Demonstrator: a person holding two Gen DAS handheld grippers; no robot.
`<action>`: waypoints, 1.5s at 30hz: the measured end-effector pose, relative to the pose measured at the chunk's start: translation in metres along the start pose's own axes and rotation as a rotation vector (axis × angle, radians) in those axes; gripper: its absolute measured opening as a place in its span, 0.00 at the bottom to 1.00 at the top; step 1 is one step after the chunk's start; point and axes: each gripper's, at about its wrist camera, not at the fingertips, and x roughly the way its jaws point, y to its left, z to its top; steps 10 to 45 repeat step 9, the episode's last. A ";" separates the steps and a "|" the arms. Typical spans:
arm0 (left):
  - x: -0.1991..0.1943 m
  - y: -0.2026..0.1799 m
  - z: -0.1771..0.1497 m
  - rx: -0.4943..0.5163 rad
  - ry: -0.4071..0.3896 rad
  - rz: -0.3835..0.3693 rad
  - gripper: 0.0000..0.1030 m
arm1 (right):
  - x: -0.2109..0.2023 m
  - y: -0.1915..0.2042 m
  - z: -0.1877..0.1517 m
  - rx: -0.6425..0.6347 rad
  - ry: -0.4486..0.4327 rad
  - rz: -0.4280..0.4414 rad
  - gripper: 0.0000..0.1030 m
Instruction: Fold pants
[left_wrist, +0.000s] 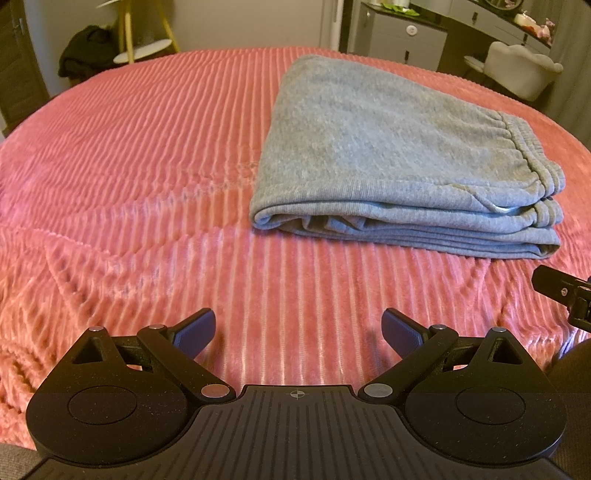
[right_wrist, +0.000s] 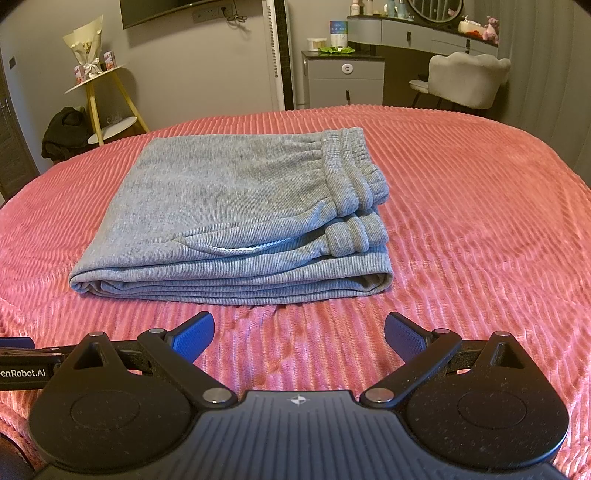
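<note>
Grey sweatpants (left_wrist: 388, 147) (right_wrist: 236, 206) lie folded into a thick rectangular stack on the pink ribbed bedspread (left_wrist: 147, 166) (right_wrist: 461, 203), the elastic waistband on the right side of the stack. My left gripper (left_wrist: 299, 325) hovers open over bare bedspread, nearer than the stack and to its left, holding nothing. My right gripper (right_wrist: 299, 326) is open too, just short of the stack's near edge, with nothing between its blue pads. A black part of the right gripper (left_wrist: 565, 295) shows at the right edge of the left wrist view.
Beyond the bed stand a yellow-legged side table (right_wrist: 99, 96) with a bouquet, a dark bundle of clothes (right_wrist: 62, 129), a grey cabinet (right_wrist: 343, 77), and a pale chair (right_wrist: 465, 74) at a dressing table (right_wrist: 421, 29).
</note>
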 end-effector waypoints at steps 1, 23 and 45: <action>0.000 0.000 0.000 0.001 -0.003 0.001 0.97 | 0.000 0.000 0.000 0.000 0.001 0.000 0.96; -0.004 -0.001 0.000 0.009 -0.034 -0.004 0.97 | 0.000 0.000 0.000 0.000 0.000 -0.001 0.96; -0.004 -0.001 0.000 0.009 -0.034 -0.004 0.97 | 0.000 0.000 0.000 0.000 0.000 -0.001 0.96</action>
